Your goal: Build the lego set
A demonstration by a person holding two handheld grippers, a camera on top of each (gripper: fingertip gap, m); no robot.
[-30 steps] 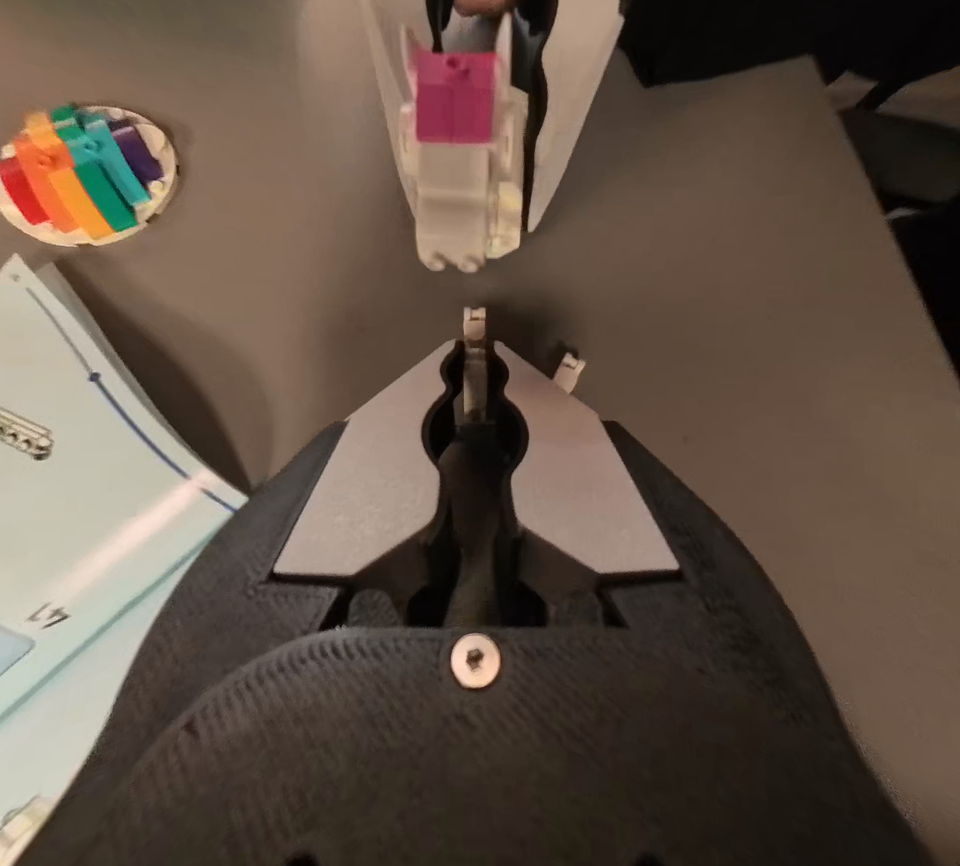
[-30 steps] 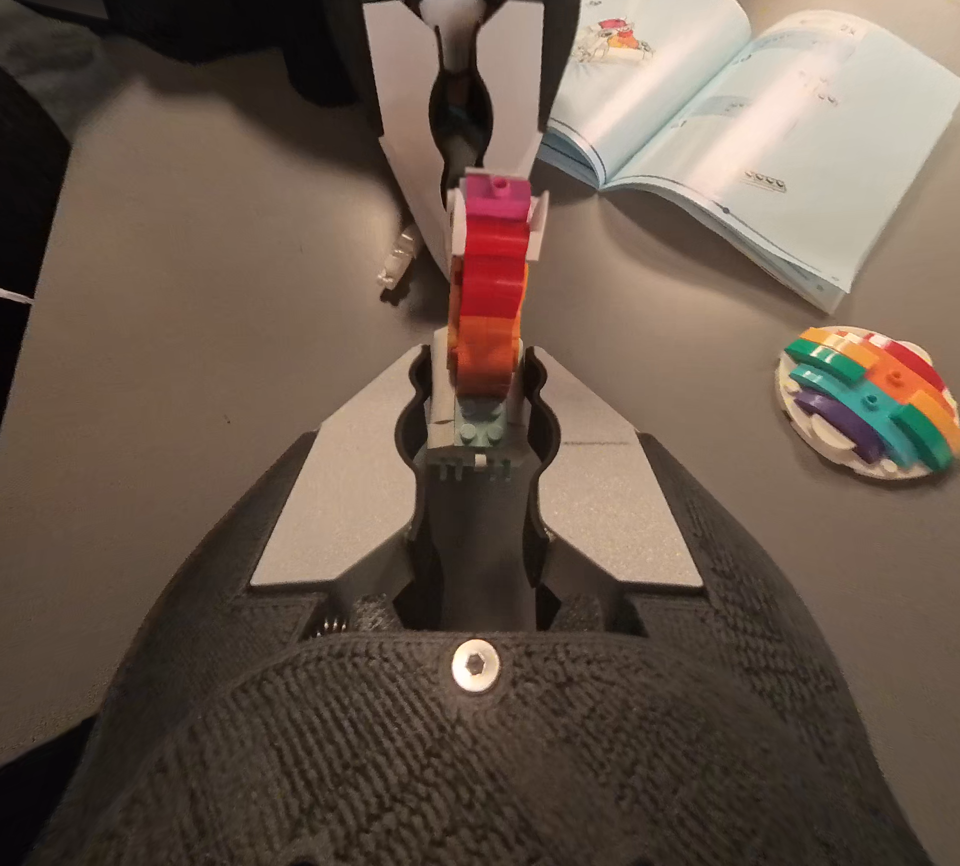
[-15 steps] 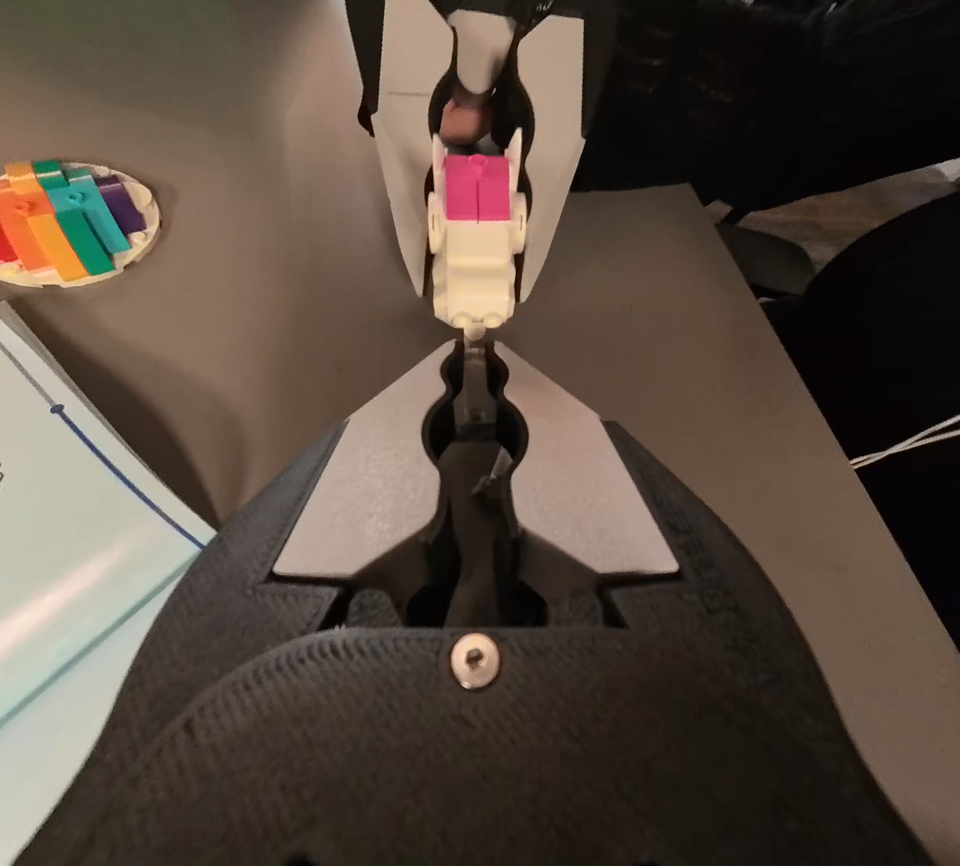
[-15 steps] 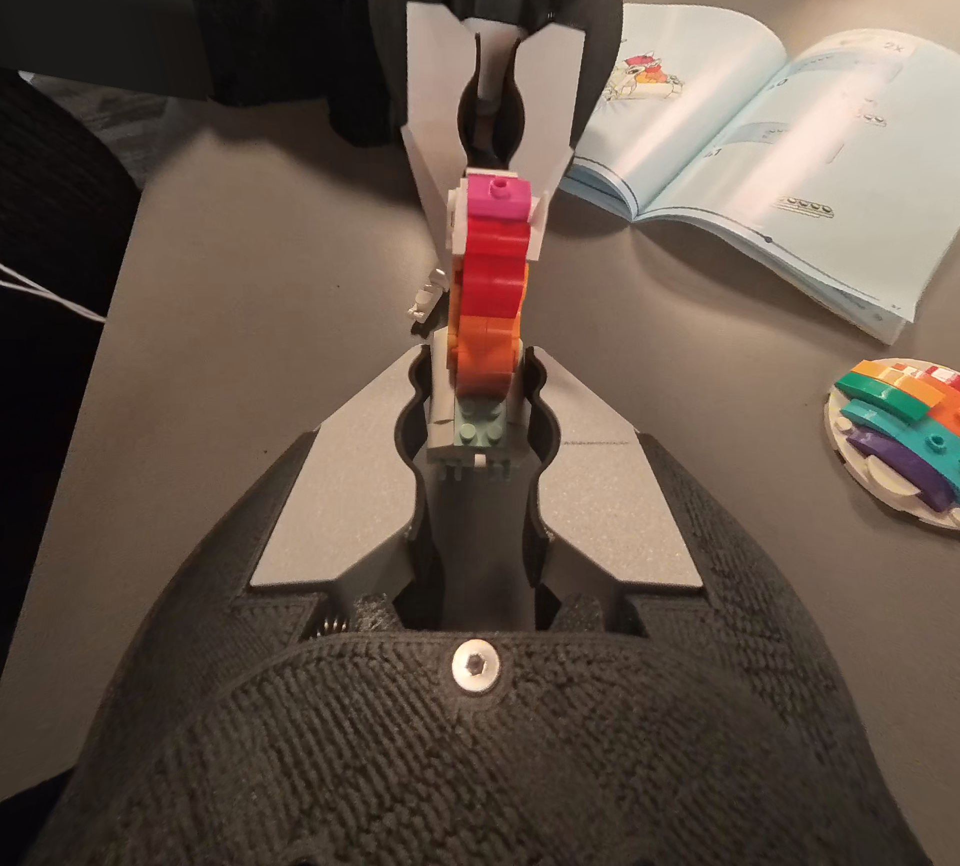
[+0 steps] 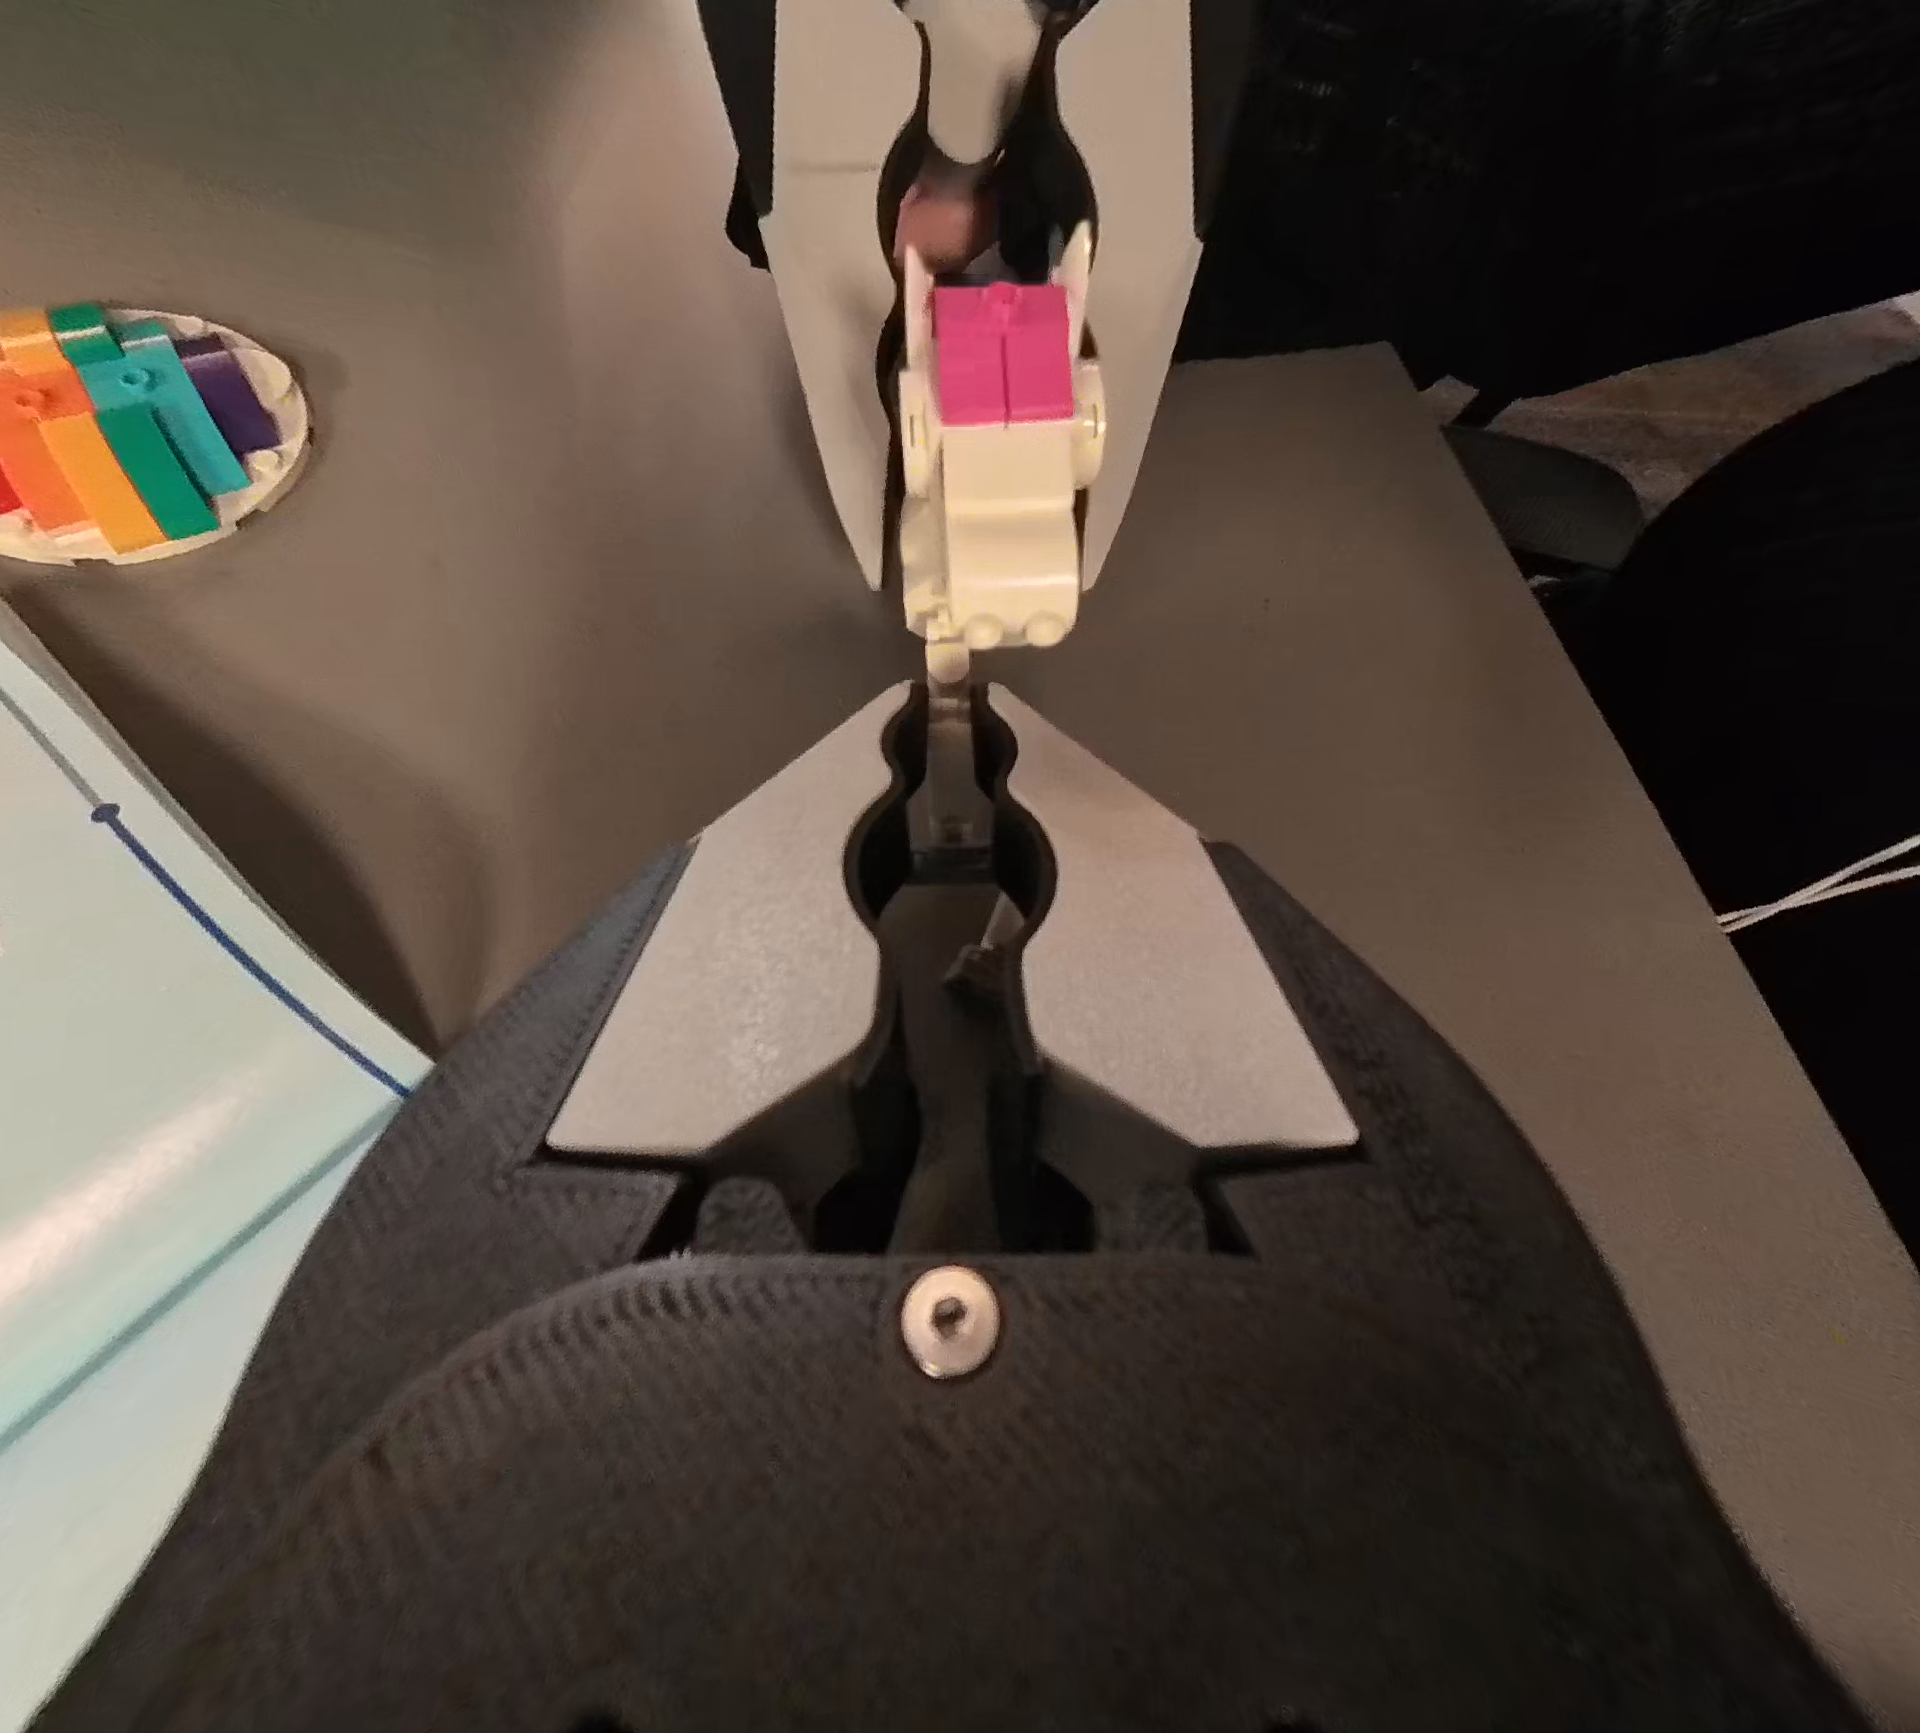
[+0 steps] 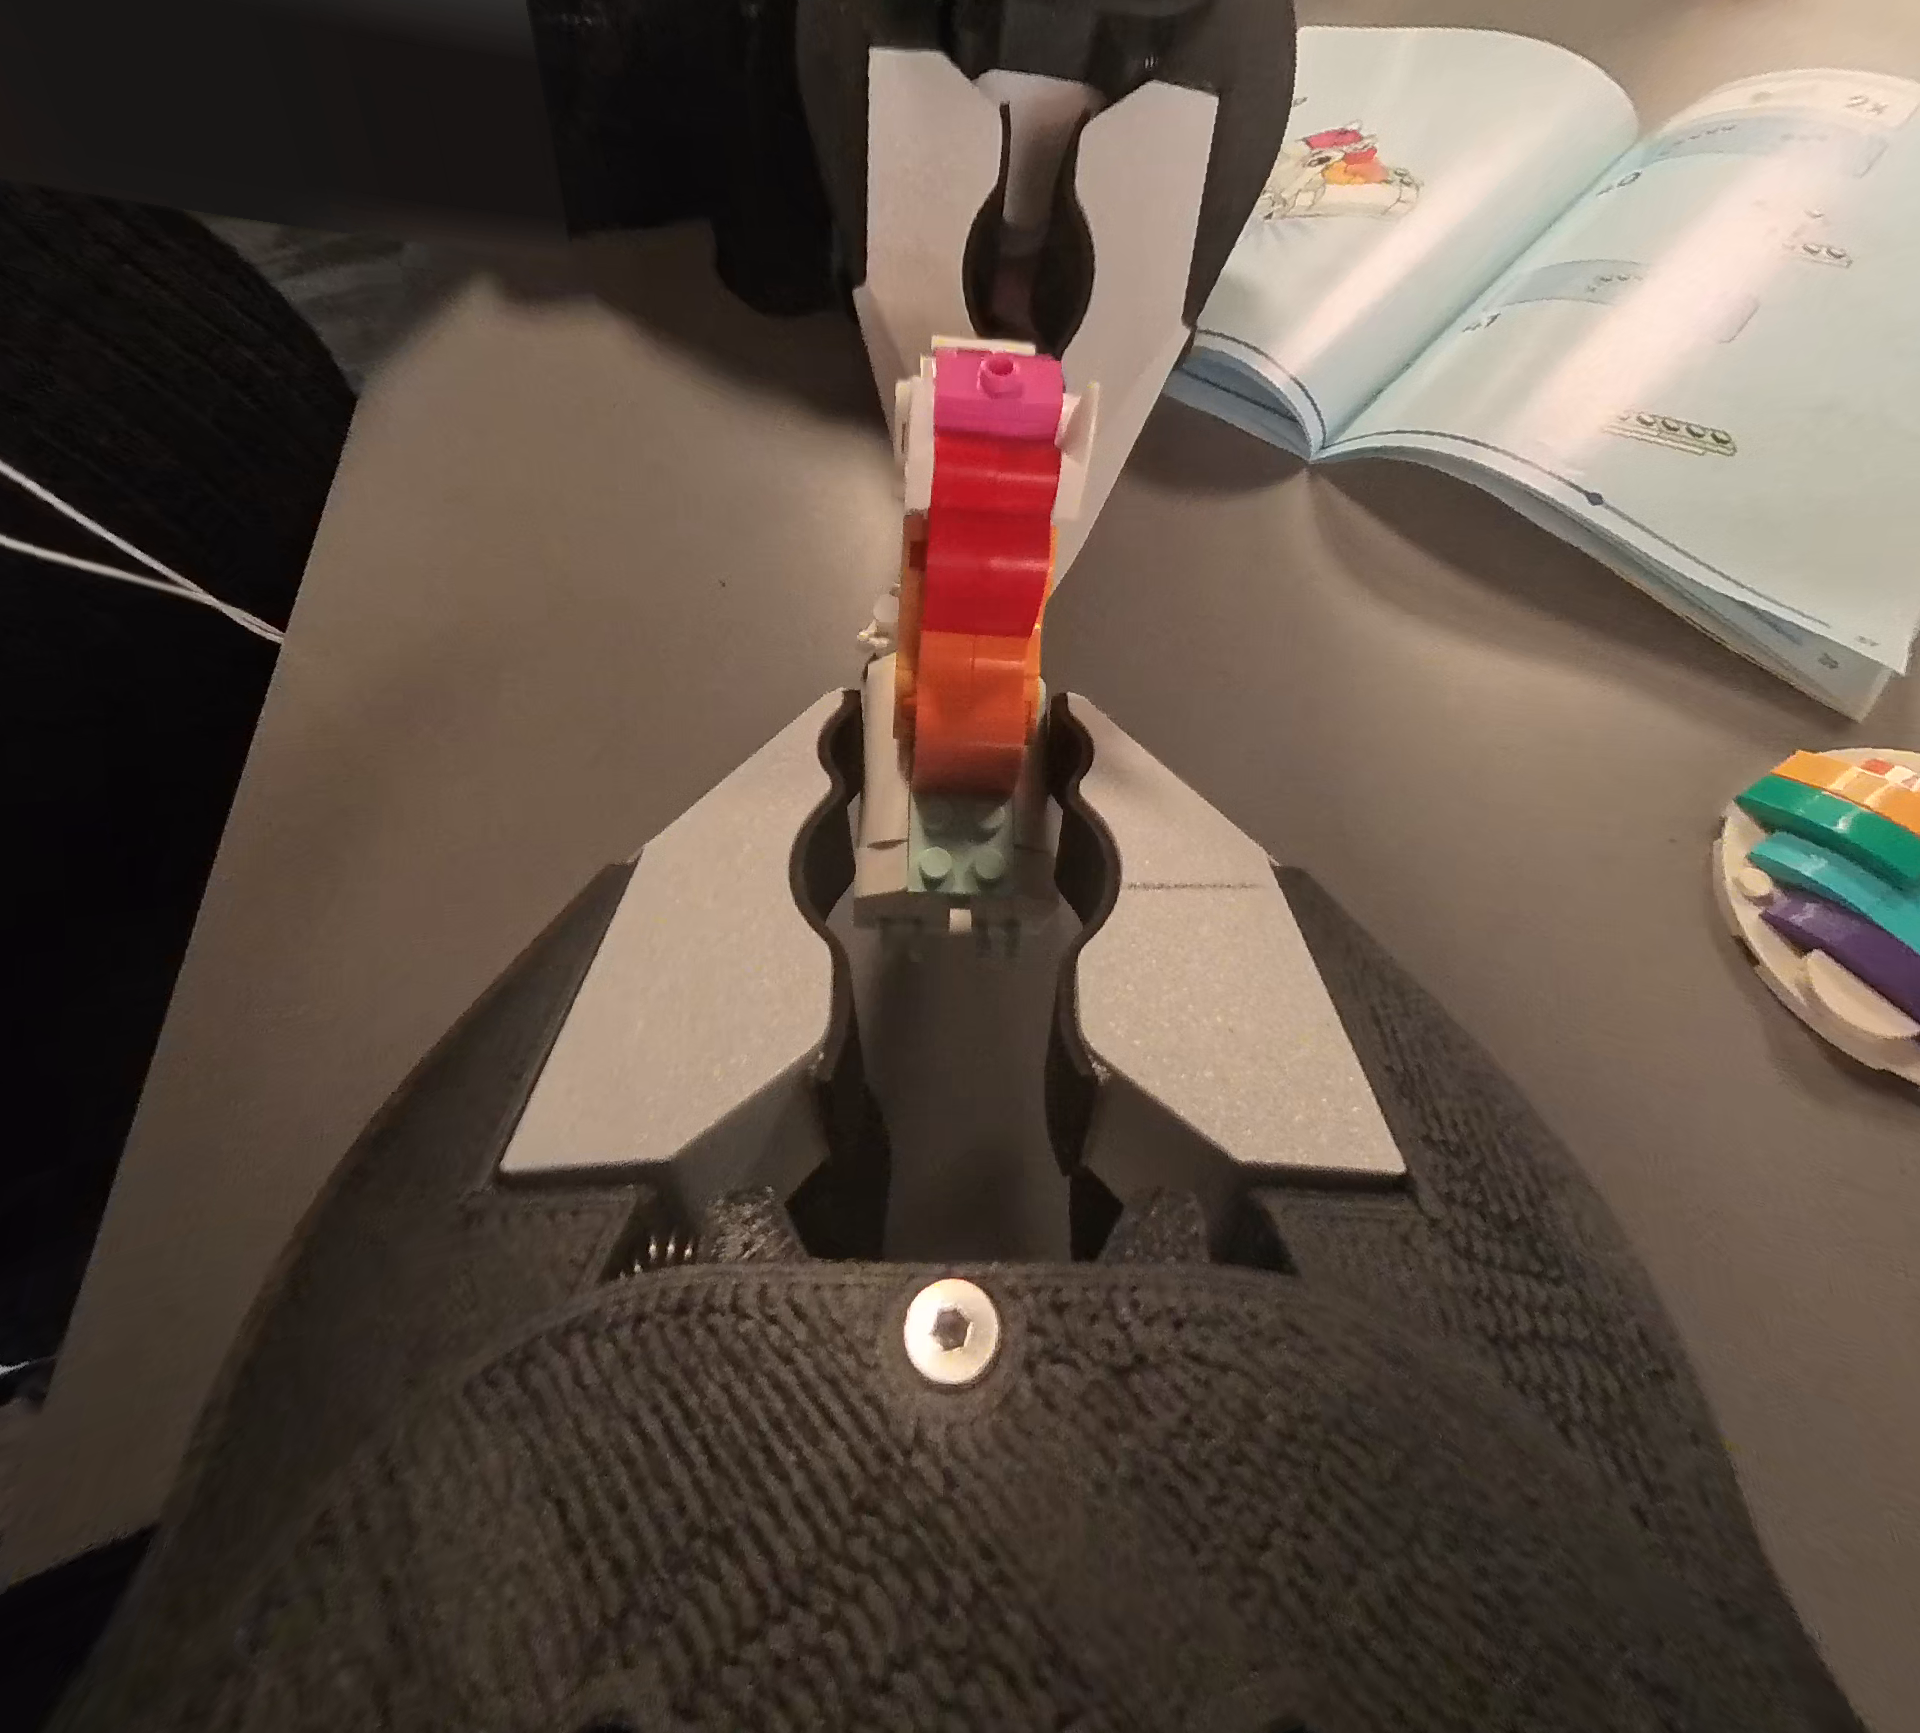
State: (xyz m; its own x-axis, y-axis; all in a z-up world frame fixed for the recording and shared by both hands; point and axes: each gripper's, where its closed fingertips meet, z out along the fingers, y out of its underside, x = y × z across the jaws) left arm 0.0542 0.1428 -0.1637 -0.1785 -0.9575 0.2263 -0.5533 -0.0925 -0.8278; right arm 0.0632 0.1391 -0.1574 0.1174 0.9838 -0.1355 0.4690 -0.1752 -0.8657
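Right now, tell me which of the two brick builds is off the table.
The white animal build with the pink and red mane, clamped in the right tongs. The round rainbow plate lies flat on the table.

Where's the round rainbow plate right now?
The round rainbow plate lies flat on the grey table at the right edge of the right wrist view, below the open instruction booklet, clear of both grippers.

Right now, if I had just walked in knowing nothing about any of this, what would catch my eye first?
Probably the bright brick figure, stacked pink, red and orange with a white snout, gripped at its base in the right gripper, above the grey table. The left gripper meets it head-on, its jaws shut on a small white piece at the snout. Off to the side lie a round white plate with rainbow arches and an open pale blue instruction booklet.
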